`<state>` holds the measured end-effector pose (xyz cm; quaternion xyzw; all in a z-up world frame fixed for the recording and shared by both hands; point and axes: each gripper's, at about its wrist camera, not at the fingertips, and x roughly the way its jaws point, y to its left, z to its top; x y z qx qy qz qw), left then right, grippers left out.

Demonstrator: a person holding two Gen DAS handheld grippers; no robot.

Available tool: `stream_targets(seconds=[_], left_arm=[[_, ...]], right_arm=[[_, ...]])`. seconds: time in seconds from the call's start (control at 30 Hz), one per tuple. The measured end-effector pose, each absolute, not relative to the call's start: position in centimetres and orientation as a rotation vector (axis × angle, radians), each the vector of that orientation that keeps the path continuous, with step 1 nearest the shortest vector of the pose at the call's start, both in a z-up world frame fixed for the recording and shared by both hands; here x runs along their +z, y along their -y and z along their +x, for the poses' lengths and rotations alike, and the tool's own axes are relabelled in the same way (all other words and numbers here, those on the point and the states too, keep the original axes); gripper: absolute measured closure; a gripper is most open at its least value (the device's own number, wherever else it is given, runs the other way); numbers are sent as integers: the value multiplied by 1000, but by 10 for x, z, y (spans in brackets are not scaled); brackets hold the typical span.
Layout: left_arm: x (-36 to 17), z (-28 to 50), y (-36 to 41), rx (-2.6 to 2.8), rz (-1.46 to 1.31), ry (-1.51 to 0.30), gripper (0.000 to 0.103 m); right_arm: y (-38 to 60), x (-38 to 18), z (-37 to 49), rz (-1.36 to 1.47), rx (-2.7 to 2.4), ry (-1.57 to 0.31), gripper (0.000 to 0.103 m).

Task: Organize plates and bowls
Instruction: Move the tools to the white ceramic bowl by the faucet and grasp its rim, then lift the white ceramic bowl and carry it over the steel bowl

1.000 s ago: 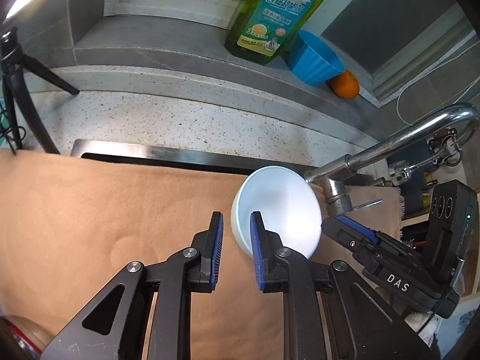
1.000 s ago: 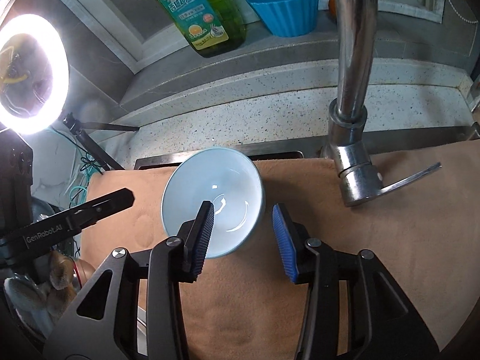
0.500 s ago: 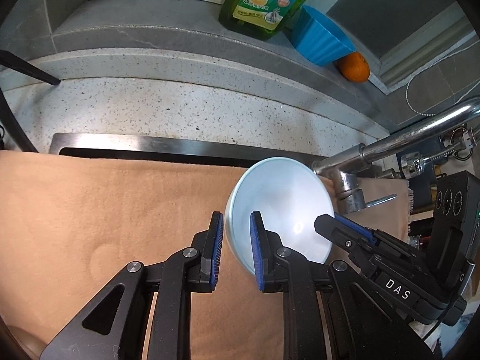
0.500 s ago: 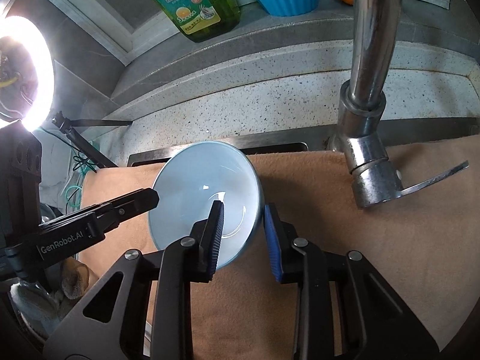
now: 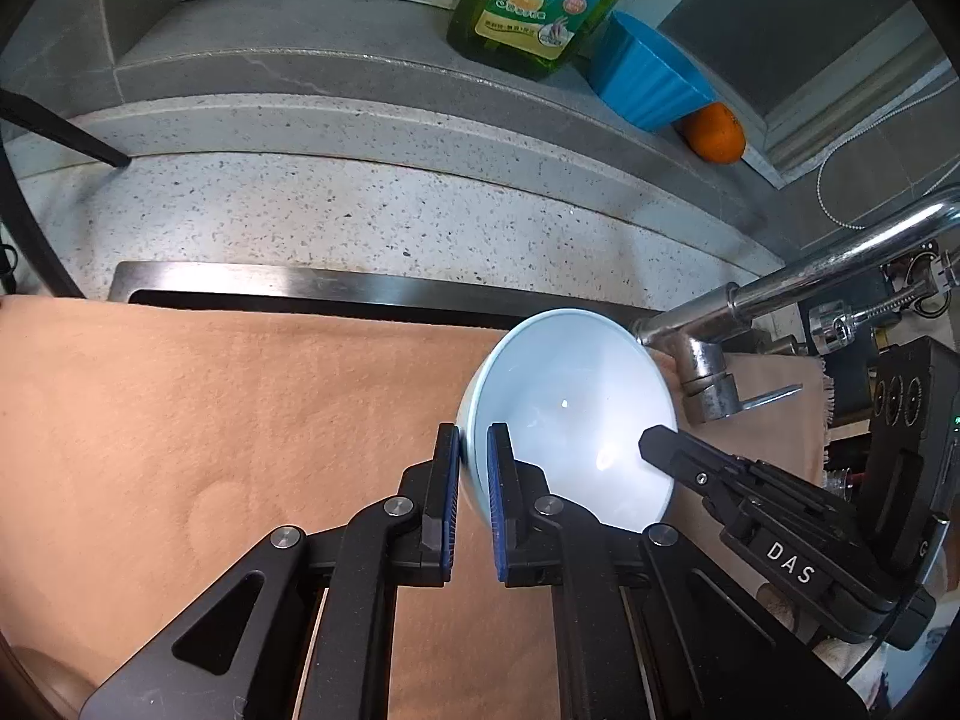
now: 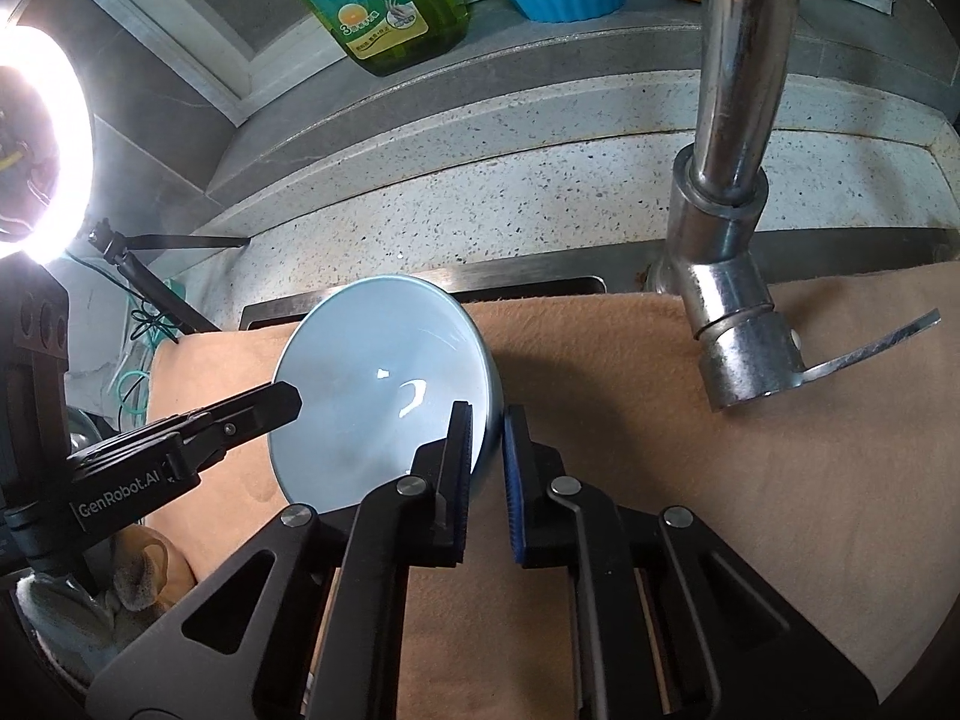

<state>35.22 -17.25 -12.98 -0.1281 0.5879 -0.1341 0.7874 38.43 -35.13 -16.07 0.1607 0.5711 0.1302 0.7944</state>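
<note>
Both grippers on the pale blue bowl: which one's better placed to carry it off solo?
Probably the left. Both the left gripper and right gripper pinch opposite rims of the bowl. The faucet stands close on the right gripper's side; the left's side is open cloth.

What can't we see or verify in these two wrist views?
- Underside of the pale bowl: hidden by the bowl itself, so contact with the tan cloth is unclear in both views.
- Sink: covered by the cloth except for a strip of its far rim.
- Soap bottle: top cut off by the edge, right wrist view.
- Items at lower left, right wrist view: dark, behind the left gripper.
</note>
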Motion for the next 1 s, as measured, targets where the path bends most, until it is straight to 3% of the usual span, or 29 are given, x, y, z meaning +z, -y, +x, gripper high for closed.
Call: stream_targets(seconds=[1.0], left_arm=[[-50, 224, 62, -211, -350, -1087, 95]], right_arm=[[252, -70, 288, 224, 517, -1129, 94]])
